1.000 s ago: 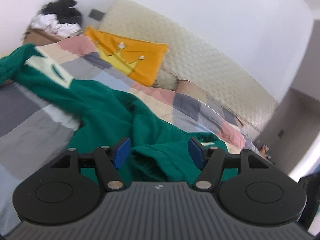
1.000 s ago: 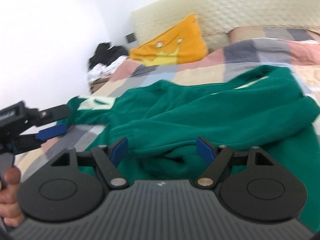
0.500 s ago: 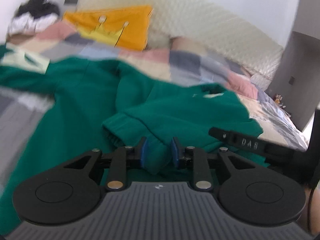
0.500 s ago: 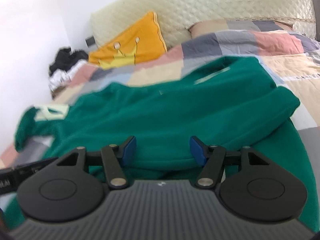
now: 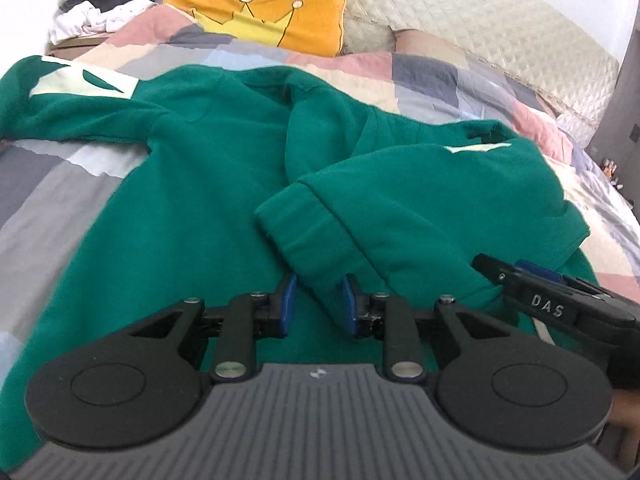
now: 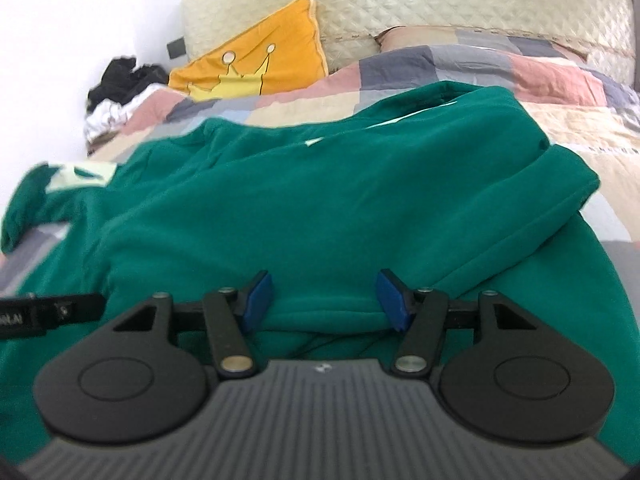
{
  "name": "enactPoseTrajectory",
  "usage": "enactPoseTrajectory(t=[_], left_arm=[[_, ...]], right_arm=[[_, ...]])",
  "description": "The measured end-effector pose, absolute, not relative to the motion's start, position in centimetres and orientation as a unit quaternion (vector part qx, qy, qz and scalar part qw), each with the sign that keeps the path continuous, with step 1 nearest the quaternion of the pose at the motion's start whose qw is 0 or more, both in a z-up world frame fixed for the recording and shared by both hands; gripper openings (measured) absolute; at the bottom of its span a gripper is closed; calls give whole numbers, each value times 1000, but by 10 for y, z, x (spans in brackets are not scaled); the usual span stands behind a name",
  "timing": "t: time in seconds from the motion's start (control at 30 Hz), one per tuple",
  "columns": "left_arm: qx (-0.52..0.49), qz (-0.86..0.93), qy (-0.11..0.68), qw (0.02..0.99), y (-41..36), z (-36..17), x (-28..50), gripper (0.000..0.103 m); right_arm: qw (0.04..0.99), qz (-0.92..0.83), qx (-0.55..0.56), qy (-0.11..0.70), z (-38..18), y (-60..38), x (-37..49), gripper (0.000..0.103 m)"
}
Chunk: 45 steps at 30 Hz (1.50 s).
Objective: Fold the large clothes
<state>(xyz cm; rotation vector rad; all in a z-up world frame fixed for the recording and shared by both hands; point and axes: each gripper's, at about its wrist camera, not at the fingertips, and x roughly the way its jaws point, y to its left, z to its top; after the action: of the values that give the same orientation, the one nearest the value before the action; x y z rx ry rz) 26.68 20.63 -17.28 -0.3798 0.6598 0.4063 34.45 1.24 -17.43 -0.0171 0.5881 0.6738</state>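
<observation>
Both wrist cameras sit low and close over the bed [image 5: 60,216], facing its headboard [image 6: 440,4]; both share the green sweatshirt [image 5: 200,208] and orange pillow [image 6: 264,64].

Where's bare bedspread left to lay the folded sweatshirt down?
Free: the grey patch of the checked patchwork bedspread below the green sweatshirt's outstretched sleeve, and the pink-and-cream strip between the sweatshirt and the orange crown cushion. Crowded: the near middle, where the left gripper pinches the cuff and the right gripper straddles a fold; also the black-and-white clothes pile.
</observation>
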Motion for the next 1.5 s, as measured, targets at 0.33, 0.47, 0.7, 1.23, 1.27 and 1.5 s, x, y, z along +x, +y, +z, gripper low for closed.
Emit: enactPoseTrajectory(t=[0.33, 0.47, 0.7, 1.23, 1.27, 1.5], left_arm=[[-190, 191, 287, 919, 200, -140, 217, 30], [-176, 188, 269, 928, 186, -122, 198, 30], [-140, 179, 250, 941, 158, -99, 163, 36], [-146, 163, 221, 950, 122, -77, 93, 36], [-144, 163, 221, 951, 121, -76, 91, 36], [-144, 173, 227, 947, 119, -72, 93, 41]], right_arm=[[913, 313, 8, 261, -128, -14, 303, 62], [915, 316, 10, 252, -113, -24, 284, 62], [919, 320, 19, 229, -94, -46, 248, 62], [924, 327, 16, 199, -82, -62, 175, 62], [923, 328, 17, 200, -83, -62, 172, 62], [922, 331, 20, 201, -84, -59, 169, 62]])
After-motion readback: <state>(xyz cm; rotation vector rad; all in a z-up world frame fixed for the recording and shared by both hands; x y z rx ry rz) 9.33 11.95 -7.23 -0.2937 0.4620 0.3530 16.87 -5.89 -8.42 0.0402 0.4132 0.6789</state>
